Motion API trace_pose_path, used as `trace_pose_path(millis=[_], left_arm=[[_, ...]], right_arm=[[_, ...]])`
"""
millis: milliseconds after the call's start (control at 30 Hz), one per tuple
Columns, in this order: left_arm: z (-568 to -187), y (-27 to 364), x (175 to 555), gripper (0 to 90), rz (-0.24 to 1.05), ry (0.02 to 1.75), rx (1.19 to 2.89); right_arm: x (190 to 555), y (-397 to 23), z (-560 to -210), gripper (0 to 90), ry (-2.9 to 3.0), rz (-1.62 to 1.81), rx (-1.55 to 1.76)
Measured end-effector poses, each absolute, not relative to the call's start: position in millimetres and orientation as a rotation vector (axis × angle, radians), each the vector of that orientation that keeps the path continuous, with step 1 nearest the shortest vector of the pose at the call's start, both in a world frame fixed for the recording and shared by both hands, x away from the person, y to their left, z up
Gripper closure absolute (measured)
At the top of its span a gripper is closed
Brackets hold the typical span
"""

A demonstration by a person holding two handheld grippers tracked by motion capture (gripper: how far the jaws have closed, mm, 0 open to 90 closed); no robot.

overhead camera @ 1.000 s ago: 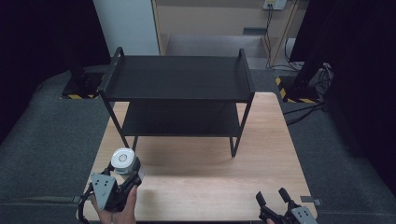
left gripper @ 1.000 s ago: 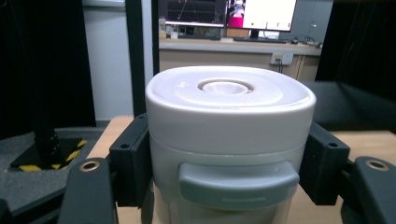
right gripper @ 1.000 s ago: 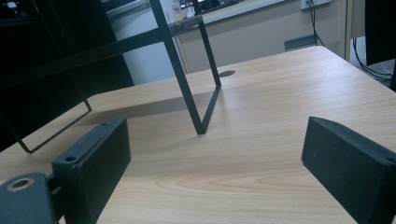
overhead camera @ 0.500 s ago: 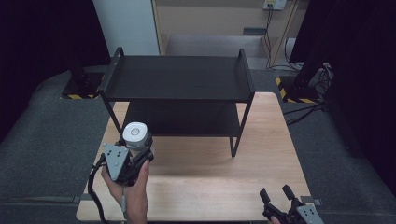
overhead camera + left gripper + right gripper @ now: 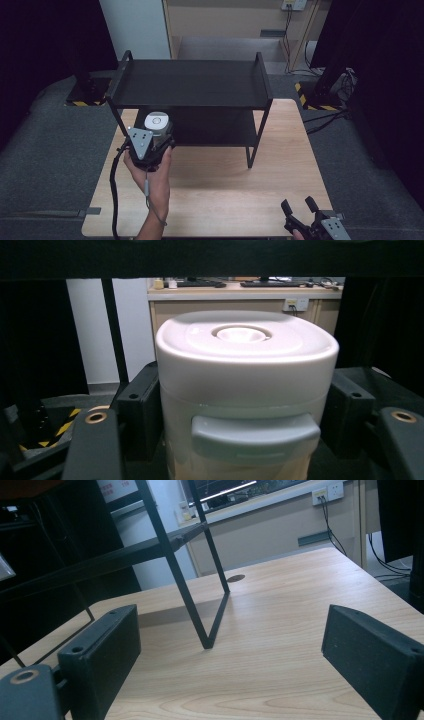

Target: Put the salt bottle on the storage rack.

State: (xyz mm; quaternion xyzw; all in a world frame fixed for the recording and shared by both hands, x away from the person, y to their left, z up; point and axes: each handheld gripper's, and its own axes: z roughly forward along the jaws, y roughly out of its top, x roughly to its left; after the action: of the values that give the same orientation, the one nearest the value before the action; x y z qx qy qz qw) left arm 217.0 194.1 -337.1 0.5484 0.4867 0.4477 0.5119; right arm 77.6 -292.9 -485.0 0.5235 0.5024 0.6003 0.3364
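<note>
Left tool (image 5: pixel 159 140) grasps a white lidded canister (image 5: pixel 157 123) at the front left of the black two-tier shelf (image 5: pixel 192 82).

High view: the canister sits just before the shelf's lower tier — the right tool (image 5: pixel 302 212) rests spread near the table's (image 5: pixel 225 180) front right corner. Left gripper view: both jaws press the canister's (image 5: pixel 245 390) sides, upright. Right gripper view: jaws wide apart and empty, low over the table (image 5: pixel 280 645), facing a shelf leg (image 5: pixel 192 605).

Room behind your table
You had grey carpet (image 5: pixel 45 150), a beige wall (image 5: pixel 225 20) with sockets (image 5: pixel 293 4), black drapes (image 5: pixel 45 35).
</note>
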Motion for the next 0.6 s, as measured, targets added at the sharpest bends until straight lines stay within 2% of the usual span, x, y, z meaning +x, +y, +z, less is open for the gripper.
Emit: trace_pose_path(millis=[600], left_arm=[[-341,184,256,30.6,1.141,1.179,1.314]], right_arm=[[81,-299,-487,8.9,1.295,1.547,1.386]])
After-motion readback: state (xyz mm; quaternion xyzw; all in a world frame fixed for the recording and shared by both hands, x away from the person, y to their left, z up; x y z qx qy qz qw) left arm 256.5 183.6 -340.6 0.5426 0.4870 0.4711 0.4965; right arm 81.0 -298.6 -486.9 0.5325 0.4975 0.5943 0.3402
